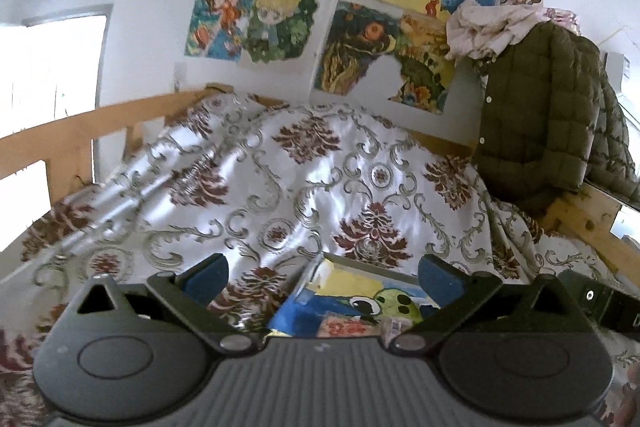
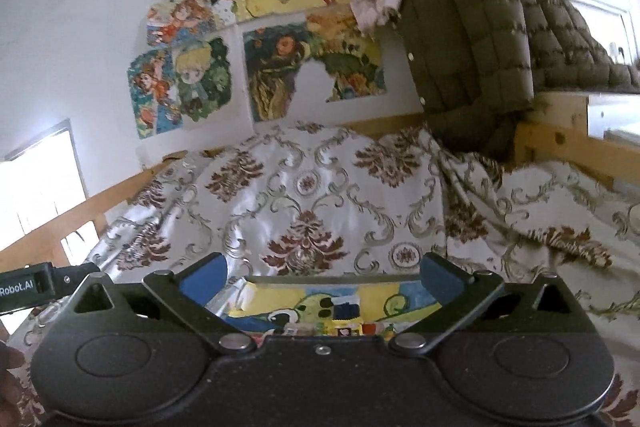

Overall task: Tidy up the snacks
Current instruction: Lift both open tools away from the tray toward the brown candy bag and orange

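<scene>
Both grippers are open wide and hold nothing. Left gripper (image 1: pixel 322 277) and right gripper (image 2: pixel 322 277) hang side by side above a painted tray (image 1: pixel 372 277) that lies flat on the bed cover (image 1: pixel 256 179). Small snacks (image 2: pixel 344 325) sit in the tray, low between the right gripper's blue pads (image 2: pixel 206 279). They are mostly hidden by the gripper body, so which way they point or how long they are cannot be told.

From the right wrist, the tray's far edge (image 2: pixel 328 279) runs straight across from pad to pad. Past that edge the flowered cover spreads wide and bare up to the wooden rail (image 1: pixel 80 123) and the wall pictures (image 1: pixel 320 11). On the right a green coat (image 1: pixel 536 107) hangs over the frame, close to the cover's edge.
</scene>
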Motion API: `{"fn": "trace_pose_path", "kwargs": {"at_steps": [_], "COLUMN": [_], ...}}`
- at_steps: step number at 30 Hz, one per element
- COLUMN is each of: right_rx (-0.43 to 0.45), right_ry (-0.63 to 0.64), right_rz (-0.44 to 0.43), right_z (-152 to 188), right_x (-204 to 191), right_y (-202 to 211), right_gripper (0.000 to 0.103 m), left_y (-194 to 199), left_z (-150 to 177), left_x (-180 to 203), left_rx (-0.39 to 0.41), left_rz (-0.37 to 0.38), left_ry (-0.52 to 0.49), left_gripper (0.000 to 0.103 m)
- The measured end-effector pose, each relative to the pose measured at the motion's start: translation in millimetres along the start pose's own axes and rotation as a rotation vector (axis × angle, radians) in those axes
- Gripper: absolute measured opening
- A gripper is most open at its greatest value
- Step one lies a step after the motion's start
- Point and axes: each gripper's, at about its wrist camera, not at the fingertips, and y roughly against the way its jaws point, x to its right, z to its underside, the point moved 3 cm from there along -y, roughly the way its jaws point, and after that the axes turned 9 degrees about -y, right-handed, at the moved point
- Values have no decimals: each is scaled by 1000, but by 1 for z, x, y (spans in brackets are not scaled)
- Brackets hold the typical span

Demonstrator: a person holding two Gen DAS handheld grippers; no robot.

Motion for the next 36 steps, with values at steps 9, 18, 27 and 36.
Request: {"fn": "trace_pose_path", "kwargs": {"at_steps": [9,18,27,36], "right_rx": [21,16,-11,-78], "right_ry": [17,44,87,107], "right_rz": [-21,-29,-26,1], "right_z": [1,17,45,82], "right_x": [-13,-23,-24,-12], "right_y": [57,101,144,177], "right_gripper": [102,102,102,102], "left_y": [65,120,160,178], "left_z": [12,39,71,108], "left_x": [-8,-26,-34,-32], "left_rx": [29,27,4,-78], "left_rz": [-36,-72,-103,-110], "left_ry": [-25,-56,-62,-63], "left_gripper": [103,103,103,103]}}
